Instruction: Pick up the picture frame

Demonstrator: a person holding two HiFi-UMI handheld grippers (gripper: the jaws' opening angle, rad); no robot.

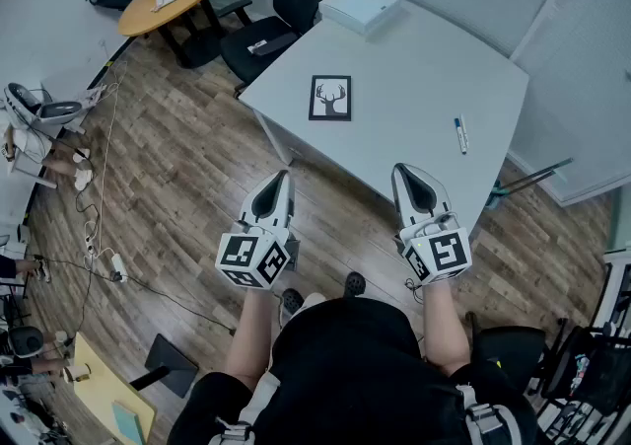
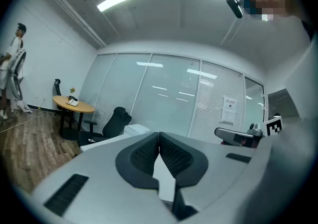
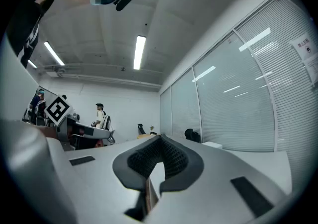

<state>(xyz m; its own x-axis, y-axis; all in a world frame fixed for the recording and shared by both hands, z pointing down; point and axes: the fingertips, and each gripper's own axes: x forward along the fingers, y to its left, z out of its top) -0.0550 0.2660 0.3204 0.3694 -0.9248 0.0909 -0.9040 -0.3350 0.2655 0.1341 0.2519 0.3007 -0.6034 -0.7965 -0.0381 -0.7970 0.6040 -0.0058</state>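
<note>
Just short of the near edge of the bench, the left claw and the right claw are both pressed fully shut on nothing, held level and side by side, which reads as a ready pose before any reach. Well ahead of them the picture frame, showing a deer head, lies flat and face up on the white top, untouched, so a claw would likely have to open and catch an edge. What looks like a marker lies well to its right.

The left gripper and right gripper hang beside a white table bearing a picture frame and a marker
</note>
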